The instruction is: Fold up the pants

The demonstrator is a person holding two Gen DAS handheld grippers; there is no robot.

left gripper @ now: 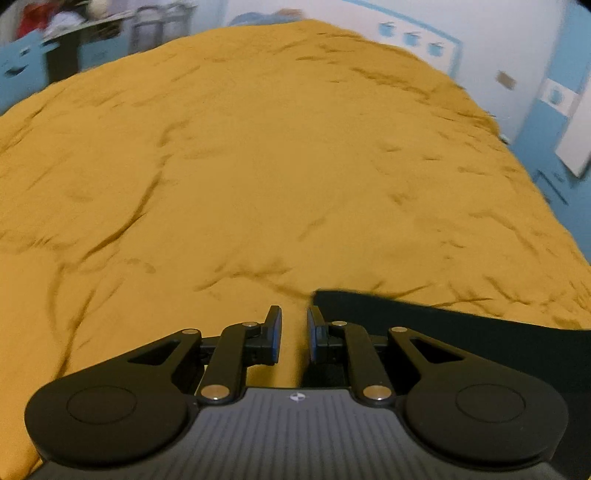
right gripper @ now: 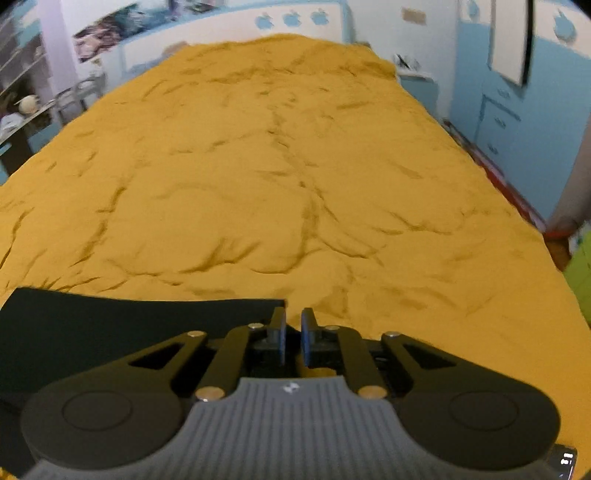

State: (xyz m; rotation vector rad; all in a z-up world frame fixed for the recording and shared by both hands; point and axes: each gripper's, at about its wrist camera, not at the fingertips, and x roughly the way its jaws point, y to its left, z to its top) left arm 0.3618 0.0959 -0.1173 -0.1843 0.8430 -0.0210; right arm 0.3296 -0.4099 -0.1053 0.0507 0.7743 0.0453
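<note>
pants: dark pants [left gripper: 461,332] lay flat at the near edge of the bed [left gripper: 258,166], straight edge between both grippers.
left gripper [left gripper: 294,332]: fingers parted, empty, at the cloth's left corner.
right gripper [right gripper: 292,334]: narrow gap, empty, at its right corner.
progress: fold count couldn't be judged; most cloth hidden.

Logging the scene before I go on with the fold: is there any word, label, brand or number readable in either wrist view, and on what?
No readable text in either view.
Left gripper: a small round emblem on its body, no letters.
Right gripper: a small white emblem, no letters.
Wall poster: too blurred to read.
Black pants and yellow bedspread: no label showing.
</note>
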